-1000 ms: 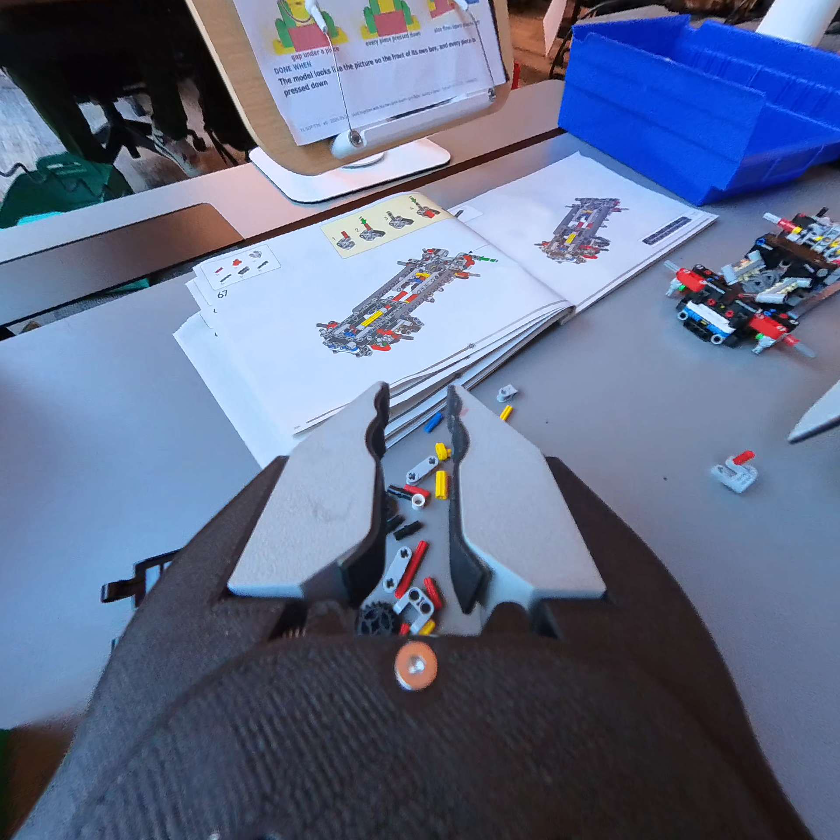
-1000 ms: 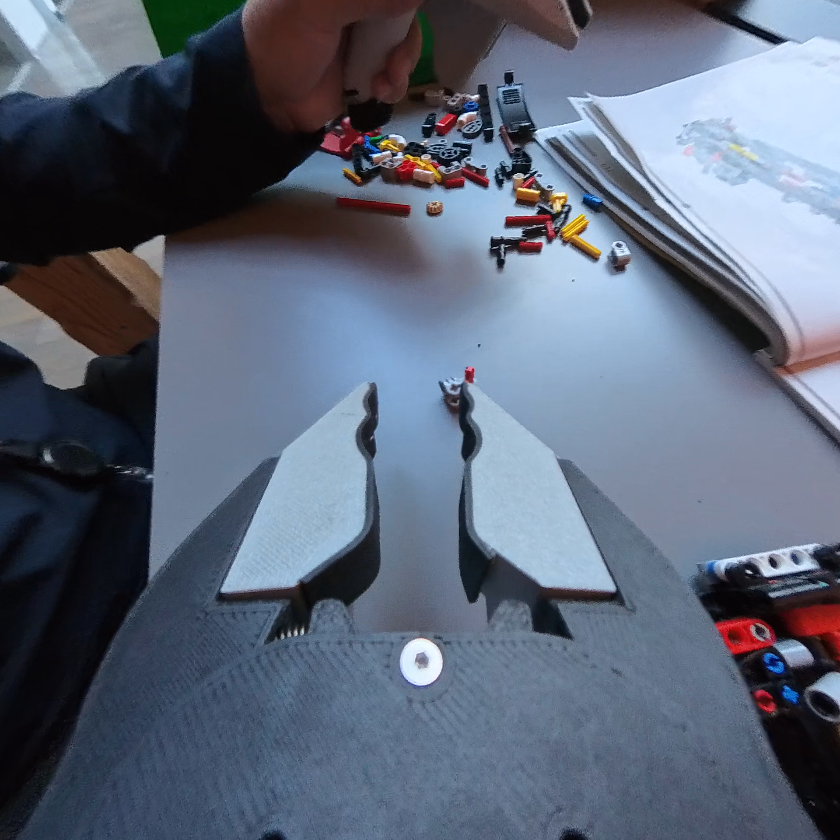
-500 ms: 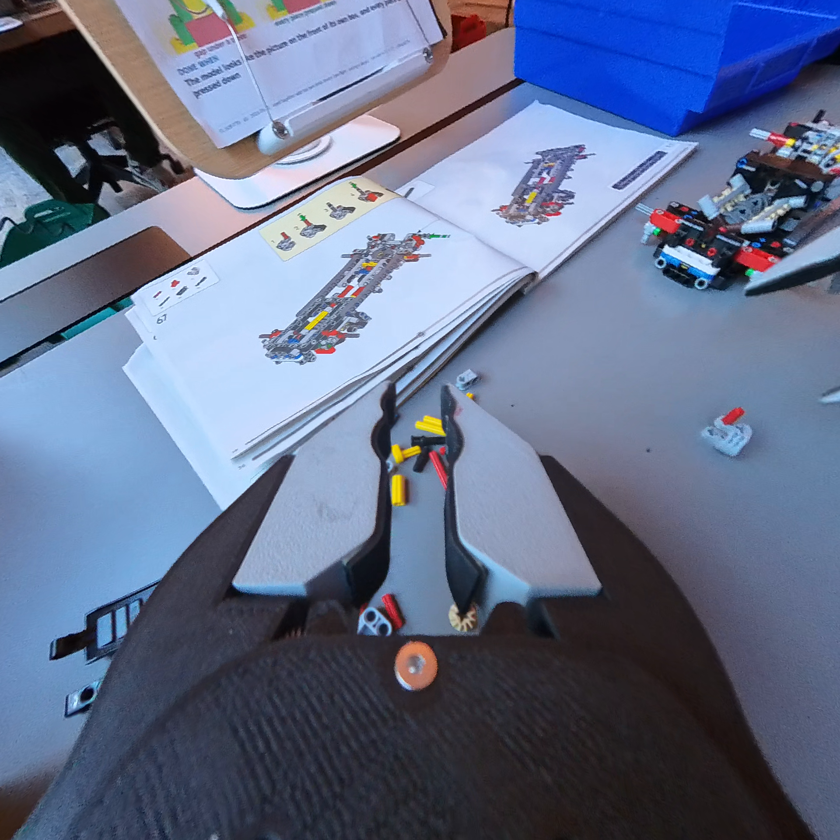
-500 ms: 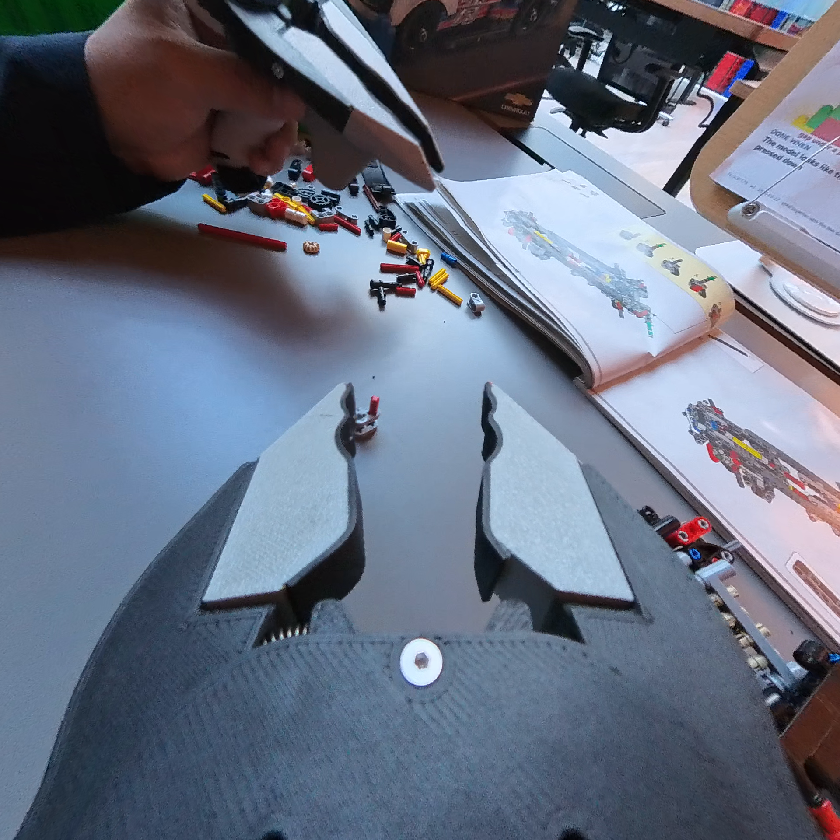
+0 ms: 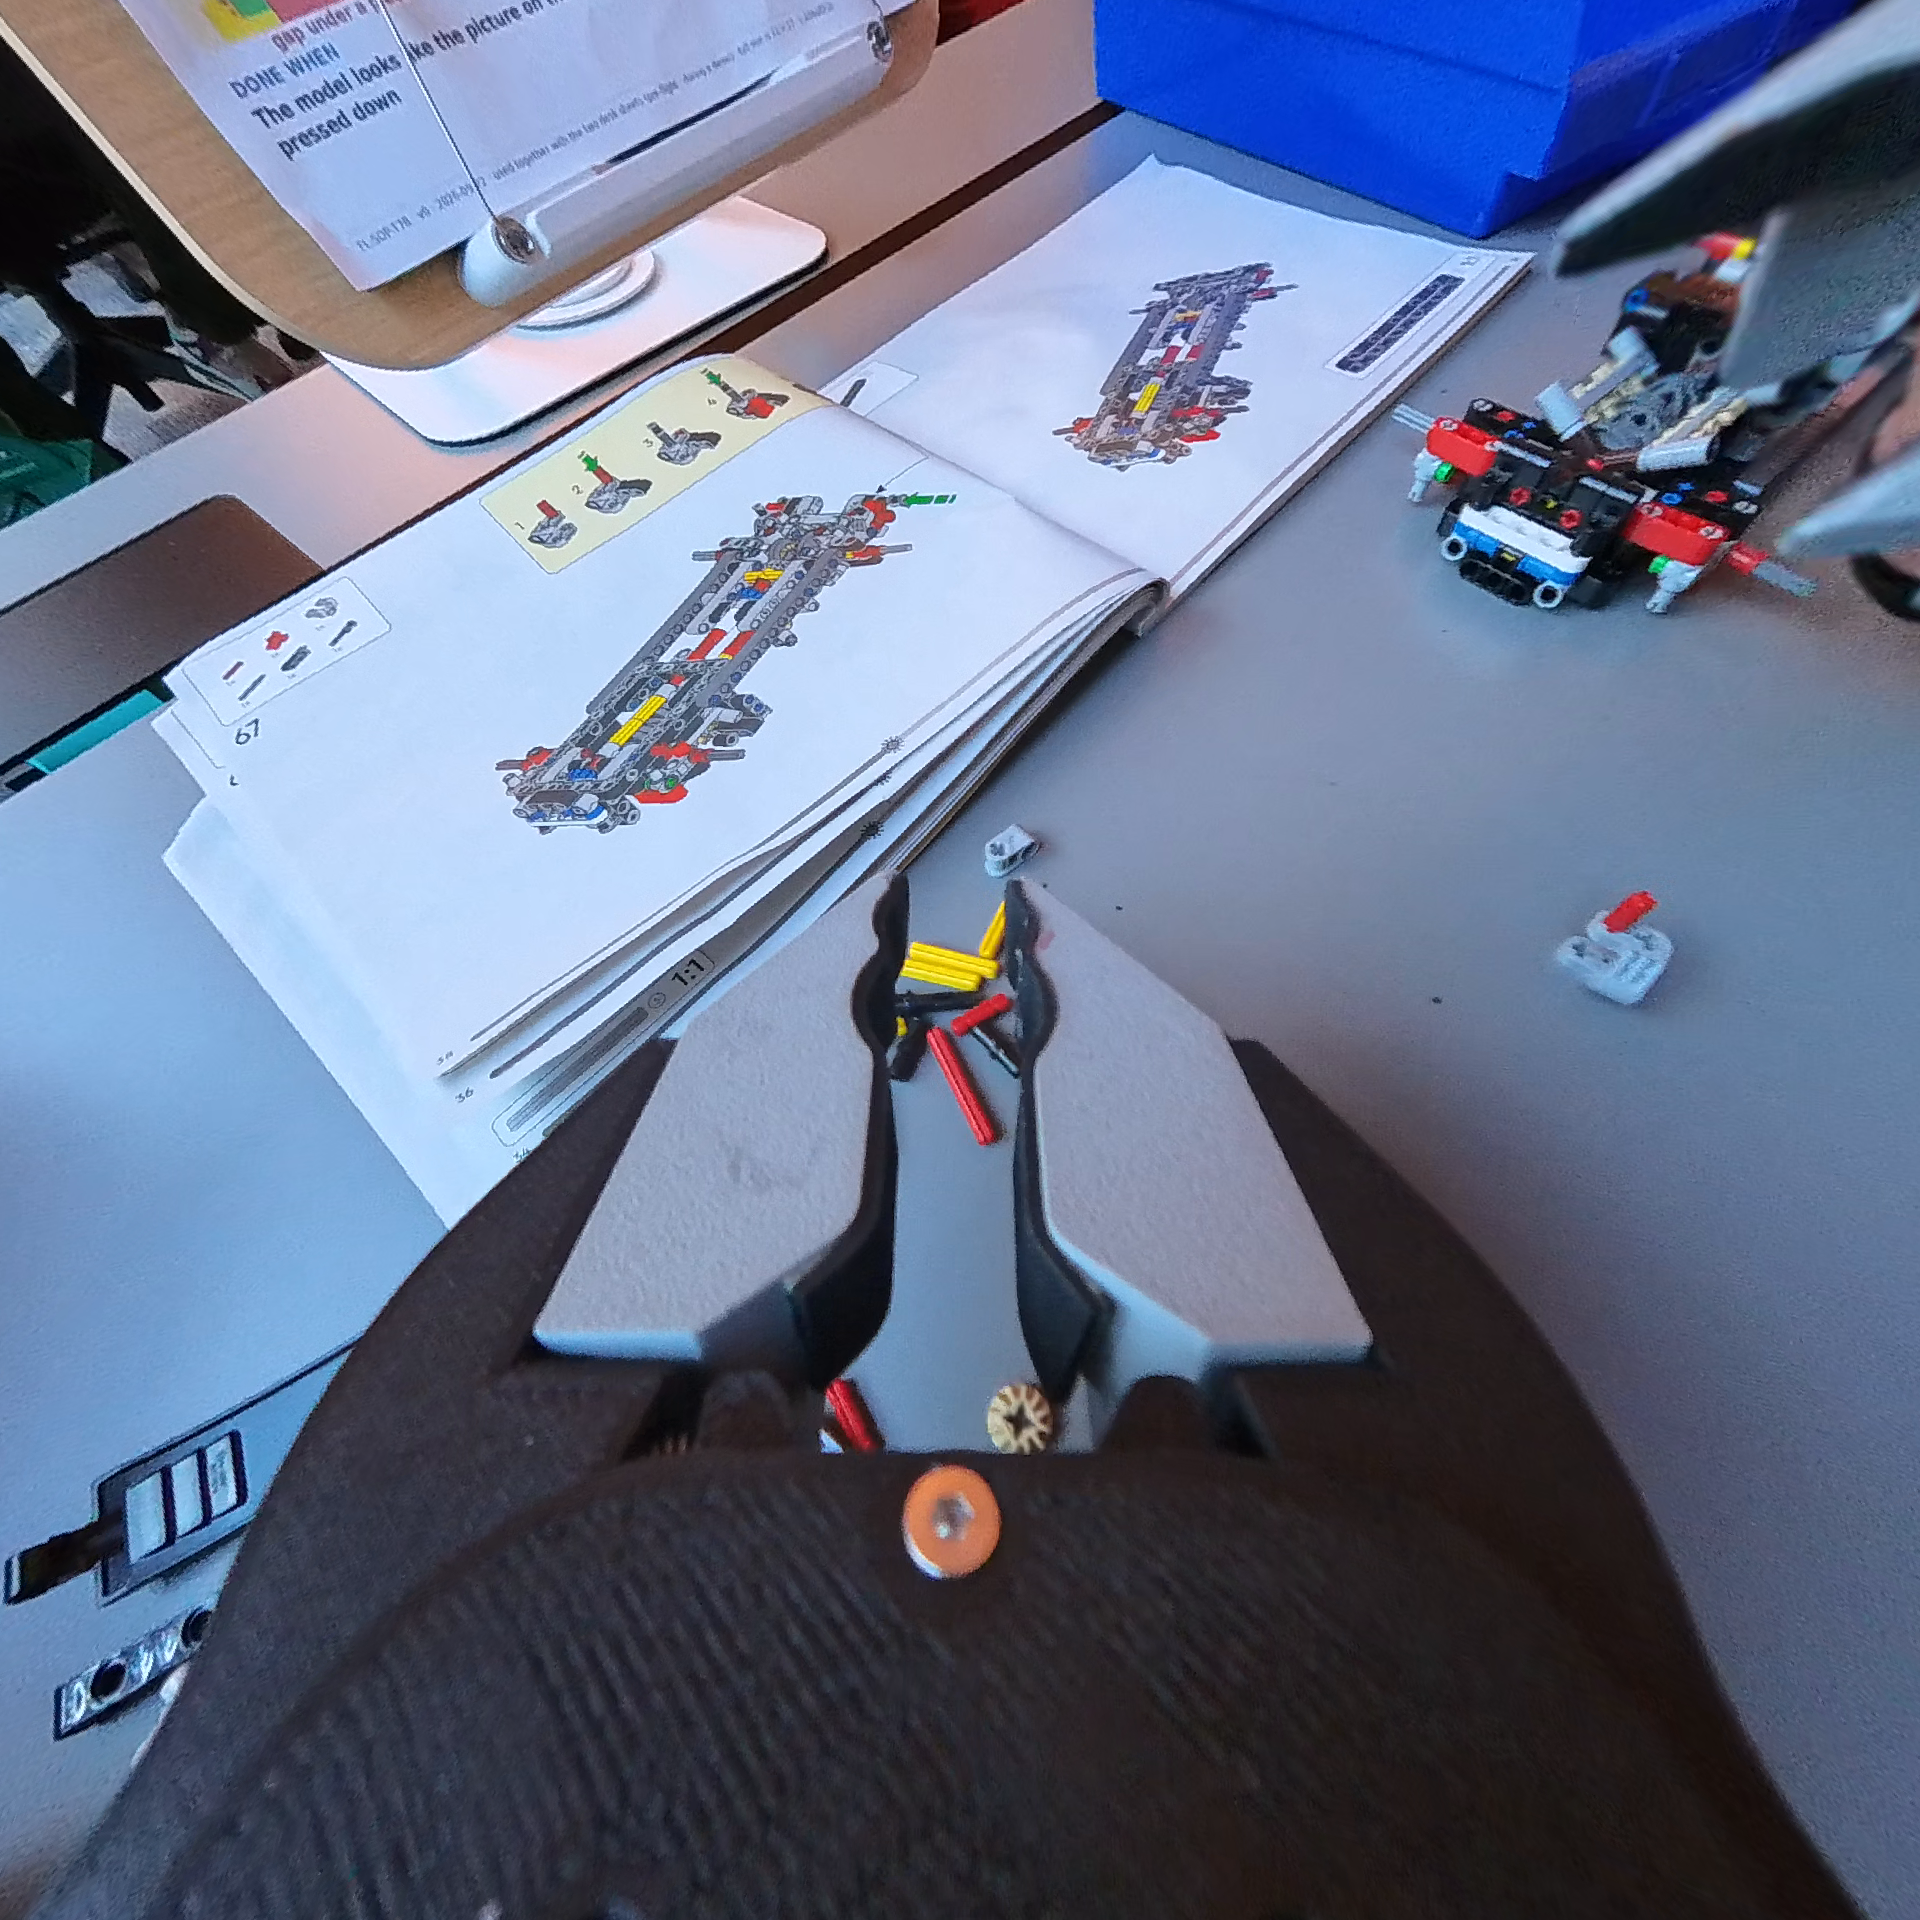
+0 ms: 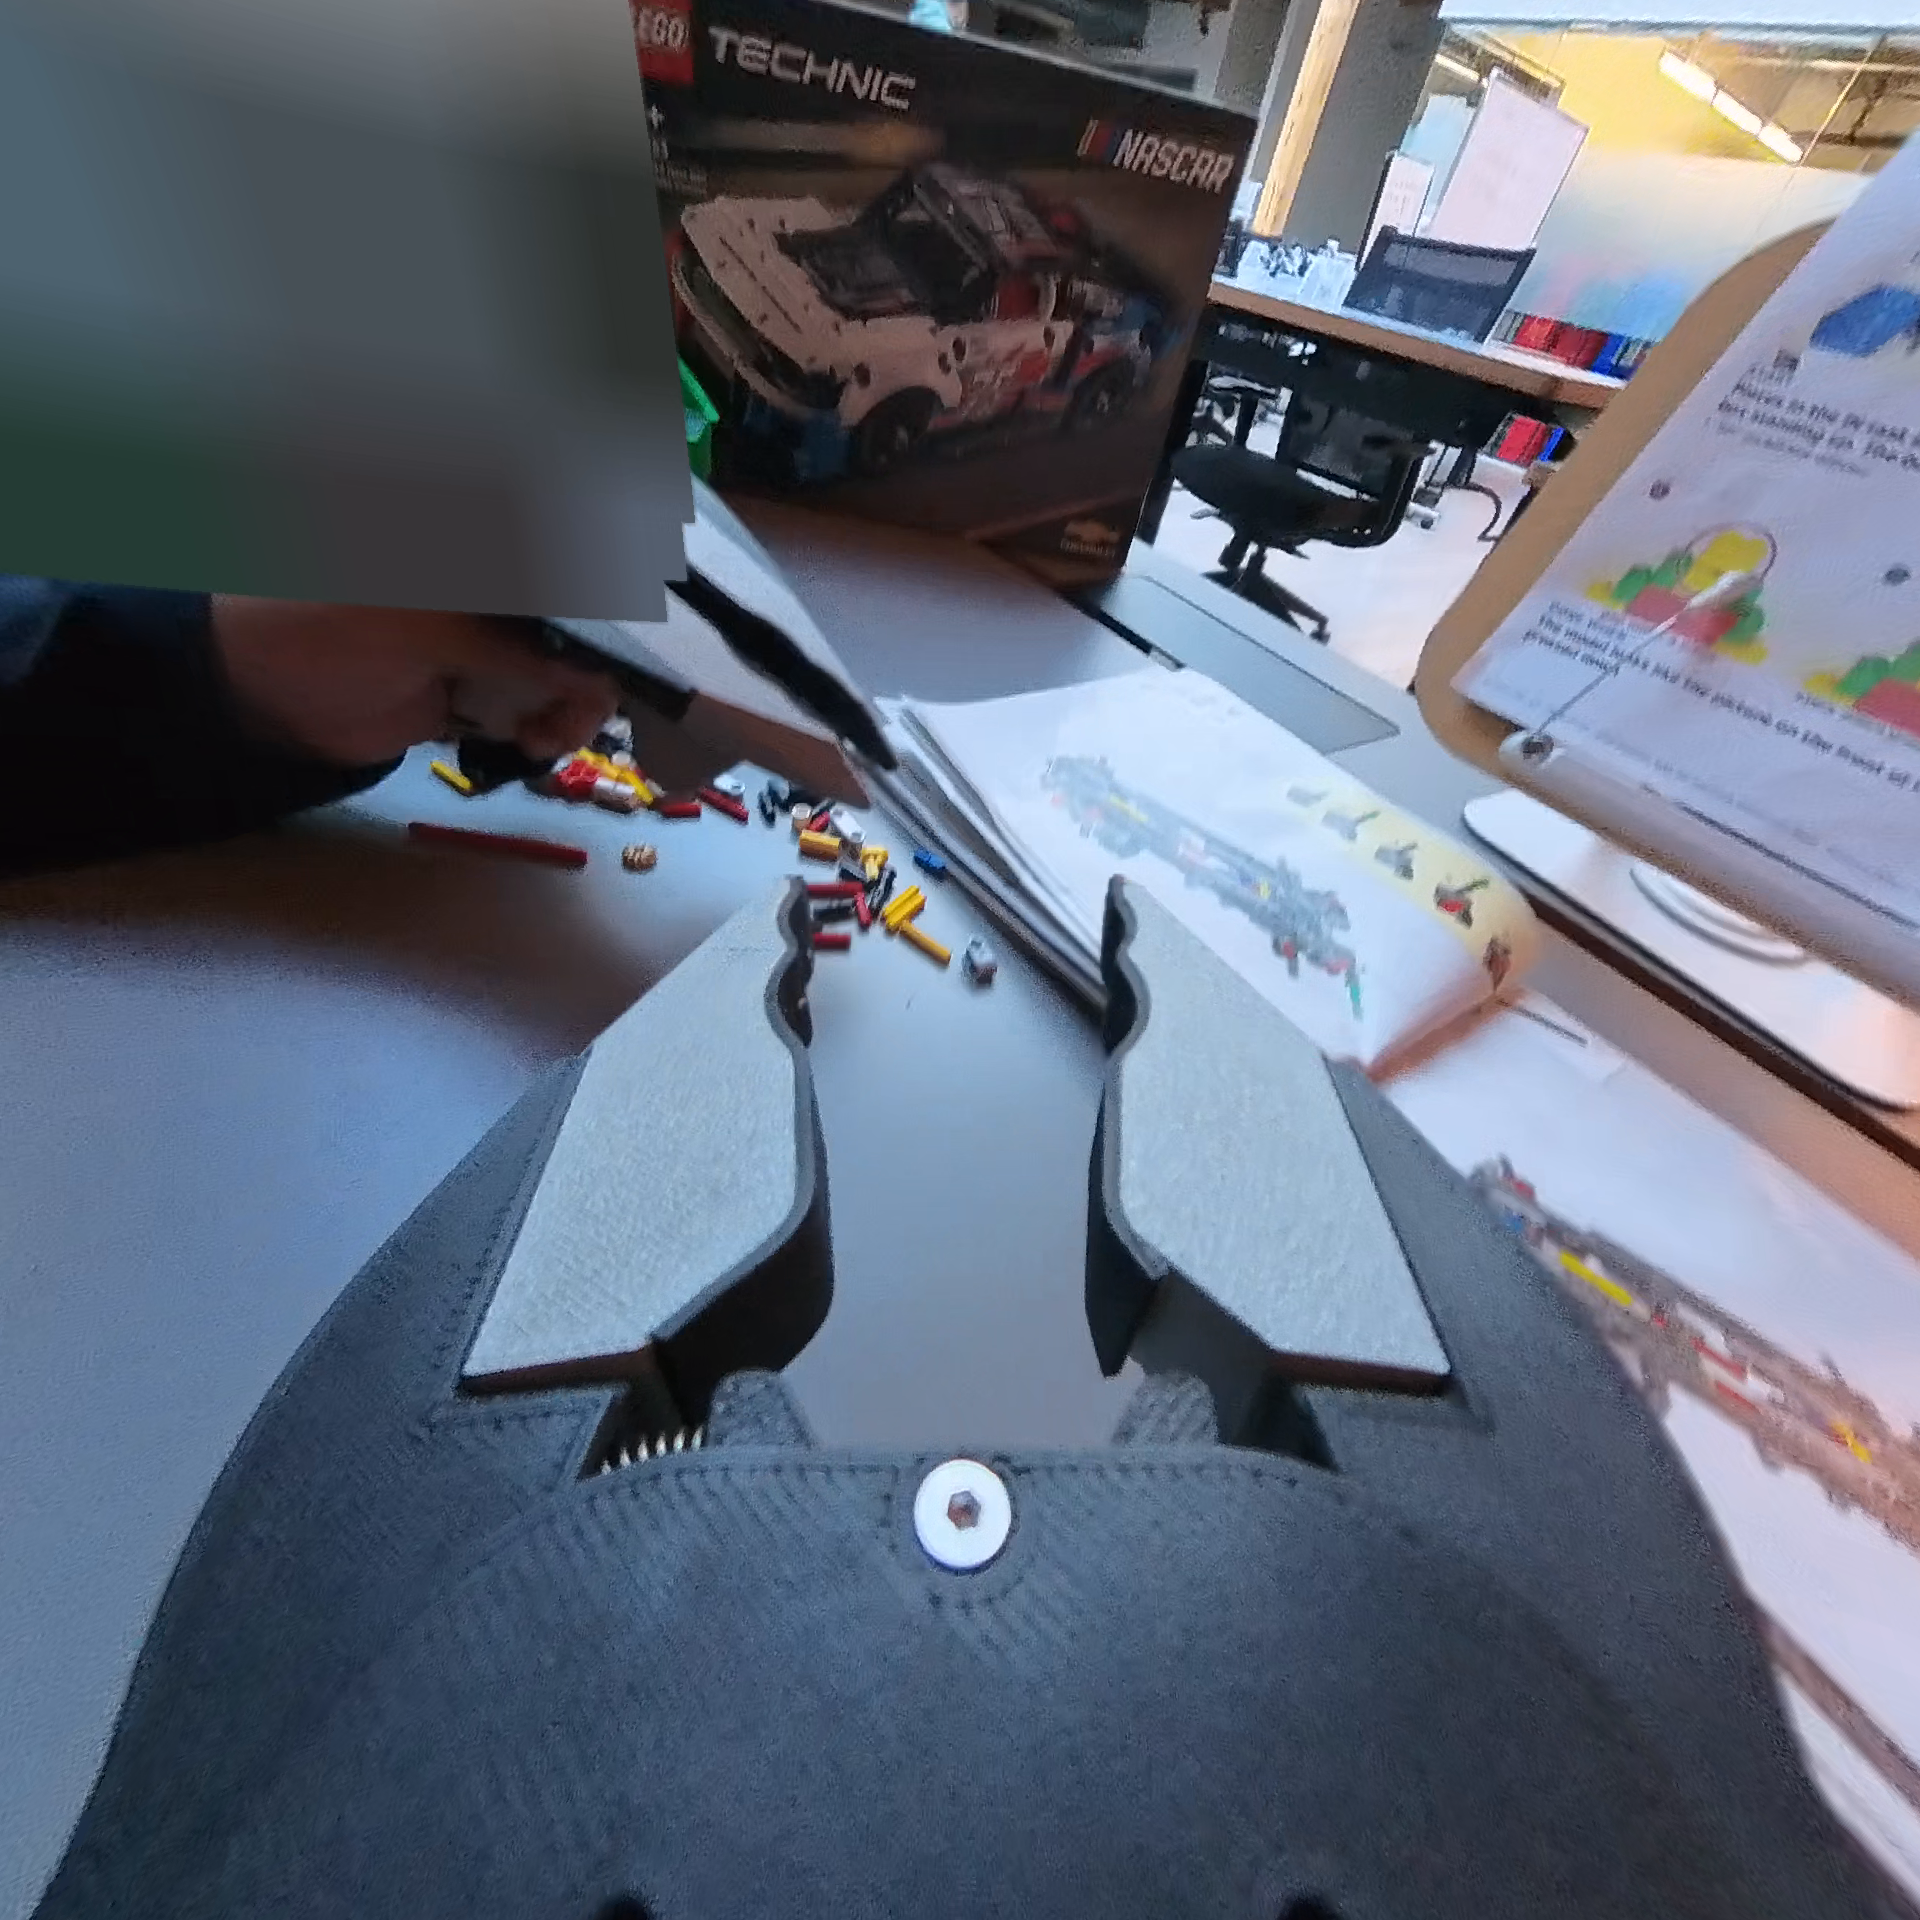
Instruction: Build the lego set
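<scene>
Your left gripper (image 5: 954, 914) hung low over the loose pins (image 5: 951, 997) at frame centre, its jaws narrowed to a slim gap with nothing pinched; the yellow, red and black pins lay on the table (image 5: 1351, 831) seen through that gap. Your right gripper (image 6: 954, 935) stood wide open and empty, raised above bare table, the pin scatter just past its left fingertip.

As for progress, you had a half-built model (image 5: 1590, 509) at the upper right of the left view, dense with black, red and white beams and well apart from both grippers. The booklet (image 5: 623, 644) lay open in the upper middle, and many parts were still unplaced, so I judge much assembly remained. A small grey-and-red piece (image 5: 1616, 956) sat alone at middle right, and a grey connector (image 5: 1010, 847) lay just beyond the left fingertips.

The pins were hard, glossy plastic, thin and round, likely to roll. A tan gear (image 5: 1020, 1415) showed ridged teeth near the left gripper's base. The fingers (image 6: 675, 1174) had matte grey faces with wavy black inner edges. The table was smooth and grey, the booklet's pages soft and curling.
</scene>
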Available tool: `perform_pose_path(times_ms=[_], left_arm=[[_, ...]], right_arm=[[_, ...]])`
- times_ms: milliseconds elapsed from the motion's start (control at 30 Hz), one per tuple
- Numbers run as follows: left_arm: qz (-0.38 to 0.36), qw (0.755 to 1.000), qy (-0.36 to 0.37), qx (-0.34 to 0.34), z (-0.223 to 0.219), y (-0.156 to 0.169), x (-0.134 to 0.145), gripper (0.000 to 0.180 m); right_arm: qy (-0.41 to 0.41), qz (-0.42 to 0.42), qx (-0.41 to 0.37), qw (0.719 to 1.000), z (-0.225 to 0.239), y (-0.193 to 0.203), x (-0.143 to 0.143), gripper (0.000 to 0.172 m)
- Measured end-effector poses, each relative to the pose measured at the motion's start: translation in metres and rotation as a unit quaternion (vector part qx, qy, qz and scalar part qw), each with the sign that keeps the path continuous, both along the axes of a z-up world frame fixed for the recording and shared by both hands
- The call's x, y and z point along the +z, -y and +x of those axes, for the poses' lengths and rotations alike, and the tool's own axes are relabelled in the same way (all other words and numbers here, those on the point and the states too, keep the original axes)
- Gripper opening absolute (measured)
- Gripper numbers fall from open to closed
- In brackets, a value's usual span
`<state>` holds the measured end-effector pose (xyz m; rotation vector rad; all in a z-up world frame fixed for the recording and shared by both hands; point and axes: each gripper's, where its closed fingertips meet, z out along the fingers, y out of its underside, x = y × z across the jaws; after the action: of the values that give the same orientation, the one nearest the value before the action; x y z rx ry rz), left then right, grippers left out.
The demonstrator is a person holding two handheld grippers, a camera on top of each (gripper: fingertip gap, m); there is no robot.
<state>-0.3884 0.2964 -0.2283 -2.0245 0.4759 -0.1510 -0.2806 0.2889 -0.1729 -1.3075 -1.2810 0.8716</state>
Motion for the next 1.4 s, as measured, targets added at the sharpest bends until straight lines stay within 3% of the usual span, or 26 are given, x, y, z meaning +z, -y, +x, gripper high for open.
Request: perform_pose_path(times_ms=[133, 300, 533, 700, 967, 1133, 1400], left_arm=[[-0.005, 1.000, 0.001, 0.006, -0.004, -0.002, -0.003, 0.016], [-0.004, 1.000, -0.002, 0.025, -0.016, -0.004, -0.002, 0.015], [0.000, 0.997, 0.051, 0.052, -0.034, -0.008, 0.009, 0.015], [0.017, 0.997, 0.030, 0.064, -0.043, -0.005, 0.017, 0.016], [0.019, 0.993, 0.067, 0.092, -0.068, 0.005, 0.029, 0.021], [0.017, 0.993, 0.039, 0.106, -0.082, 0.011, 0.039, 0.023], [-0.120, 0.991, -0.040, 0.037, -0.096, 0.041, 0.017, 0.022]], right_arm=[[0.002, -0.010, 0.020, 1.000, -0.027, -0.009, 0.013, 0.055], [0.008, -0.027, 0.044, 0.999, -0.046, -0.009, 0.009, 0.055], [0.025, -0.042, 0.029, 0.998, -0.040, -0.027, -0.013, 0.055], [0.009, -0.091, 0.042, 0.995, -0.041, -0.026, -0.018, 0.057], [0.011, -0.076, 0.033, 0.997, -0.041, -0.025, -0.022, 0.053], [0.004, -0.065, 0.022, 0.998, -0.040, -0.026, -0.017, 0.053], [-0.003, -0.067, 0.024, 0.997, -0.039, -0.025, -0.013, 0.053]])
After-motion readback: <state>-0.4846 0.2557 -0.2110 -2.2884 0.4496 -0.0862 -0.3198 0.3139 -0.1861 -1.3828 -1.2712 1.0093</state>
